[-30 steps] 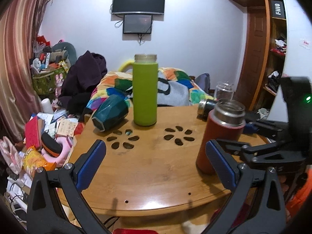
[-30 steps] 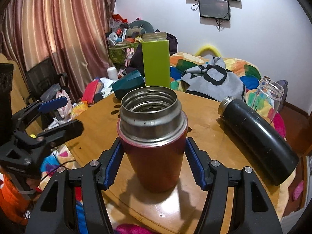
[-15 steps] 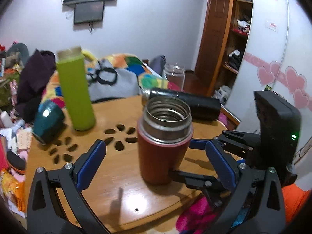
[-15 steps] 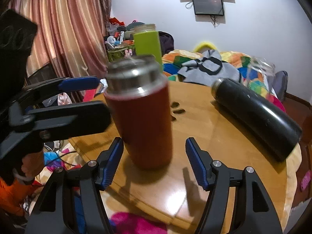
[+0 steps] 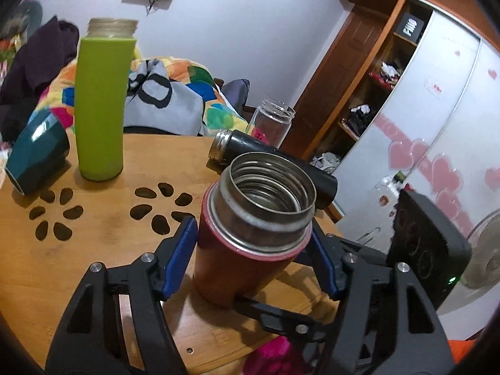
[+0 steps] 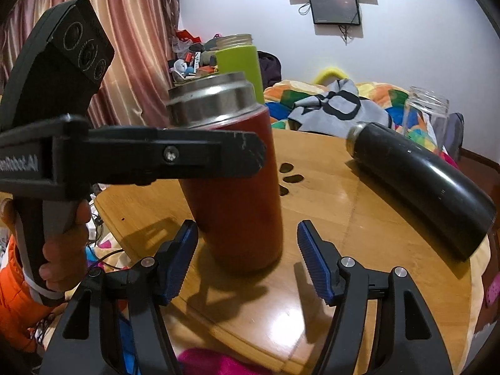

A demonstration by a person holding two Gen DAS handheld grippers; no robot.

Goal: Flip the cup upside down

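A red cup with a steel rim (image 5: 250, 237) stands upright, mouth up, near the front edge of the round wooden table (image 5: 103, 250). My left gripper (image 5: 253, 250) has its blue pads on both sides of the cup's body and looks shut on it. In the right wrist view the cup (image 6: 237, 193) stands just beyond my right gripper (image 6: 247, 259), which is open and empty, pads apart from the cup. The left gripper's finger (image 6: 175, 156) crosses the cup's upper body there.
A tall green bottle (image 5: 101, 103) stands at the back left. A dark teal cup (image 5: 36, 153) lies on its side at the left. A black flask (image 6: 422, 184) lies at the right, a glass jar (image 6: 425, 115) behind it. Flower-shaped cutouts (image 5: 156, 206) pierce the tabletop.
My left gripper has swung in from the left and closed around the red cup. My right gripper has drawn back from the cup and stays open.
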